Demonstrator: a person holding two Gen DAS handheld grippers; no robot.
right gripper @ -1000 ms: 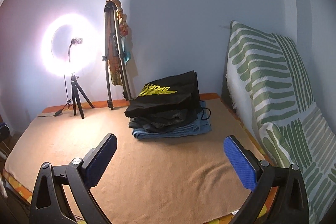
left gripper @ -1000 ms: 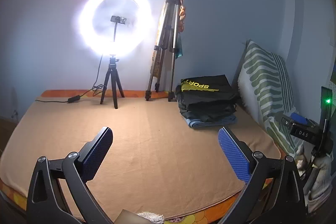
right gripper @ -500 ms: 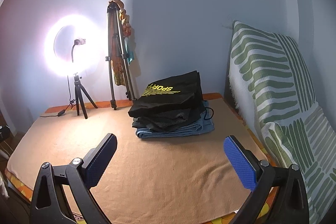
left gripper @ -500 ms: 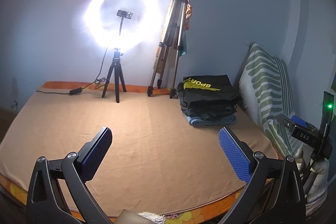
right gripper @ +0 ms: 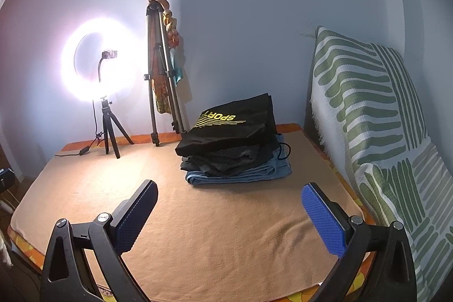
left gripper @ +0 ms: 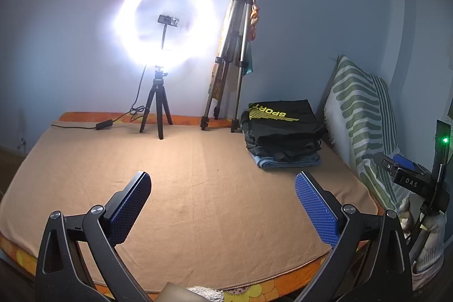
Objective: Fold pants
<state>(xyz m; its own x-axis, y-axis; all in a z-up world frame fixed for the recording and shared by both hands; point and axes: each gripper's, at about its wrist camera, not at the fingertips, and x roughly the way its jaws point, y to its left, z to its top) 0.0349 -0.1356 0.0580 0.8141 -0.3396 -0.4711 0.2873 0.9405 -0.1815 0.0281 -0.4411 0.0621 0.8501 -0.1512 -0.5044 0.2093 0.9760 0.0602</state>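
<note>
A stack of folded clothes [left gripper: 283,137] sits at the back right of the tan blanket [left gripper: 198,188]; the top piece is black with yellow "SPORT" lettering and a blue piece lies at the bottom. The stack also shows in the right wrist view [right gripper: 235,143]. My left gripper [left gripper: 222,197] is open and empty above the blanket's front. My right gripper [right gripper: 229,205] is open and empty, in front of the stack and apart from it. The other hand-held gripper's body [left gripper: 410,180] shows at the right edge of the left wrist view.
A lit ring light on a small tripod [left gripper: 164,53] and a folded metal tripod [left gripper: 229,70] stand against the back wall. A green-striped cushion [right gripper: 382,132] leans at the right. A cable [left gripper: 93,126] lies at the back left. The bed's orange edge [left gripper: 254,290] is near.
Both views have shifted slightly: the ring light and stack sit a little further right and higher in the frame. Both grippers stay open and empty.
</note>
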